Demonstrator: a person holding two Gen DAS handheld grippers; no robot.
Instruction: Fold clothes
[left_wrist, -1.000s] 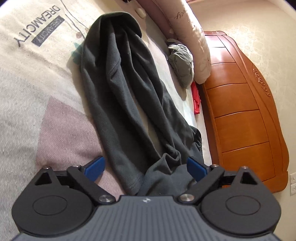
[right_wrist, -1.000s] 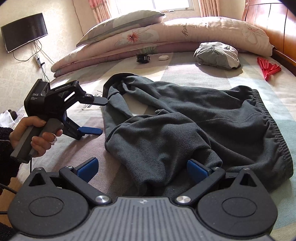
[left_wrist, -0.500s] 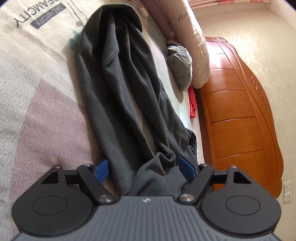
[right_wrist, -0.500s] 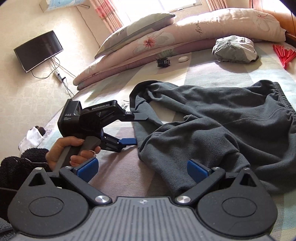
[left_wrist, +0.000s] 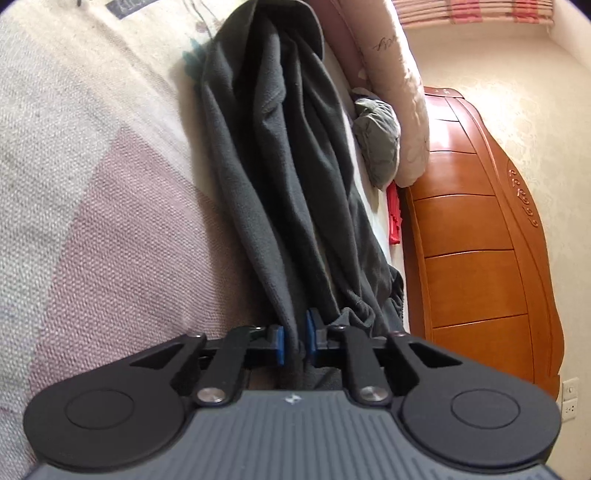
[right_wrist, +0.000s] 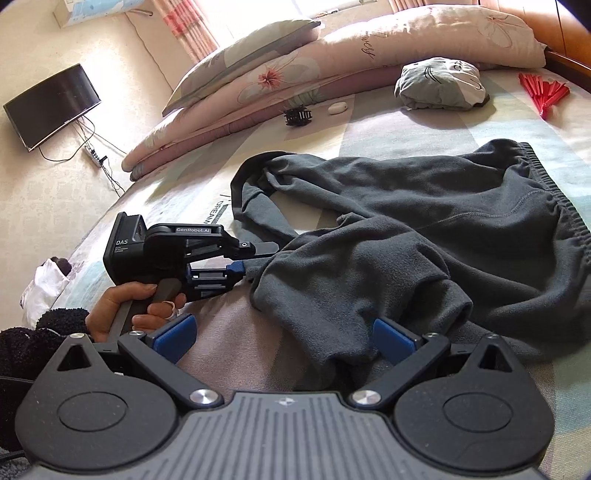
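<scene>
Dark grey fleece trousers (left_wrist: 288, 184) lie crumpled on the patterned bed sheet (left_wrist: 110, 221), elastic waistband towards the headboard. My left gripper (left_wrist: 294, 343) is closing, and its blue pads pinch a leg hem between them. From the right wrist view the same left gripper (right_wrist: 240, 266) sits at the trousers' (right_wrist: 424, 229) left edge, held by a person's hand (right_wrist: 129, 306). My right gripper (right_wrist: 282, 336) is open, low over the bed. A folded leg end lies between its fingers, nearer the right pad, and neither pad presses on it.
A rolled quilt and pillows (right_wrist: 332, 59) line the far side of the bed. Near them lie a bundled grey garment (right_wrist: 439, 85), a red fan (right_wrist: 543, 92), a black hair clip (right_wrist: 297, 116) and a small white object (right_wrist: 337, 108). A wooden headboard (left_wrist: 472, 240) borders the bed.
The left gripper's jaws went from wide open to pinching the trouser leg hem, and it sank closer to the bed. The right gripper stayed open and rolled slightly.
</scene>
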